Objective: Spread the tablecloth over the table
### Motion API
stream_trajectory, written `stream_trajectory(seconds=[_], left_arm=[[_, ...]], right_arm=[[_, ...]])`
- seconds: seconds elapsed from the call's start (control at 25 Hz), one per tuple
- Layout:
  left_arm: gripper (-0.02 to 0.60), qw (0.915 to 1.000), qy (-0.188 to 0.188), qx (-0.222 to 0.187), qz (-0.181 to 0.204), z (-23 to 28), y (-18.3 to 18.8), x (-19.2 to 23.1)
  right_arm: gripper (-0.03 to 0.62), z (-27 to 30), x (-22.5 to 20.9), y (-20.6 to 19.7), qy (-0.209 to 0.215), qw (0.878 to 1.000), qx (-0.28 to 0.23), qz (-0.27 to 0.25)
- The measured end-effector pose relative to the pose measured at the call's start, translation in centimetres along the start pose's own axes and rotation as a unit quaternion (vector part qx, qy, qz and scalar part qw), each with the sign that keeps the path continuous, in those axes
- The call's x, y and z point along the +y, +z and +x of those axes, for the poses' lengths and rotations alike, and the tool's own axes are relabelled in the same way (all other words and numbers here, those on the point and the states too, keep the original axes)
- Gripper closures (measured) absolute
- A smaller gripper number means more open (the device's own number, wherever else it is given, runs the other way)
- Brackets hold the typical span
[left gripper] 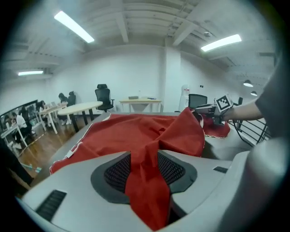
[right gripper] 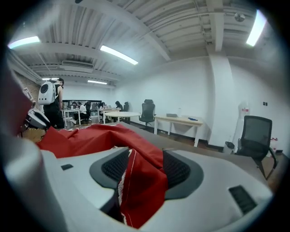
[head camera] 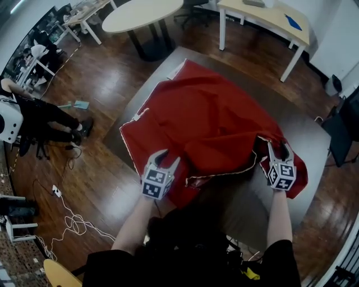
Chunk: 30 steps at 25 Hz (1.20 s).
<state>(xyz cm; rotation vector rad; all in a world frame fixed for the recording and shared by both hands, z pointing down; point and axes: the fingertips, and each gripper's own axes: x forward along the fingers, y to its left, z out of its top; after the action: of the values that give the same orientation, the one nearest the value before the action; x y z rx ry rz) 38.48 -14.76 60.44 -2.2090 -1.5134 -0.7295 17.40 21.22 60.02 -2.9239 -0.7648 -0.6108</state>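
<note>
The red tablecloth lies rumpled over the far and left part of the dark grey table; its white-trimmed near edge is pulled toward me. My left gripper is at the cloth's near left corner. In the left gripper view a fold of the cloth hangs between the jaws of that gripper, and the black pads stand apart on either side. My right gripper is at the near right corner. There too the jaws of the gripper are parted, with a loose fold of cloth between them.
Bare table top shows between my arms. A round table and a white desk stand beyond. A seated person and floor cables are at the left, a black chair at the right.
</note>
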Motion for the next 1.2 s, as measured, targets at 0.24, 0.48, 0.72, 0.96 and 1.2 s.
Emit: stream_trajectory(seconds=[0.24, 0.48, 0.72, 0.96, 1.2], left_arm=[[0.485, 0.9982, -0.045, -0.012, 0.038, -2.6, 0.0, -8.2], [0.379, 0.9947, -0.028, 0.085, 0.051, -0.5, -6.8, -13.3], [0.377, 0.9865, 0.049, 0.133, 0.082, -0.9, -9.8, -11.4], [0.407, 0.9831, 0.046, 0.16, 0.077, -1.4, -12.3, -8.2], [0.58, 0.9937, -0.039, 0.091, 0.052, -3.6, -8.8, -6.4]], right_arm=[[0.385, -5.8, 1.1, -0.7, 0.022, 1.0, -0.02, 0.009], [0.395, -7.8, 5.4, -8.2, 0.075, 0.99, 0.067, 0.104], [0.364, -5.4, 9.6, -11.7, 0.11, 0.966, 0.142, 0.188], [0.453, -1.8, 11.8, -12.6, 0.106, 0.948, 0.181, 0.239], [0.572, -1.2, 11.6, -8.9, 0.136, 0.954, 0.158, 0.216]])
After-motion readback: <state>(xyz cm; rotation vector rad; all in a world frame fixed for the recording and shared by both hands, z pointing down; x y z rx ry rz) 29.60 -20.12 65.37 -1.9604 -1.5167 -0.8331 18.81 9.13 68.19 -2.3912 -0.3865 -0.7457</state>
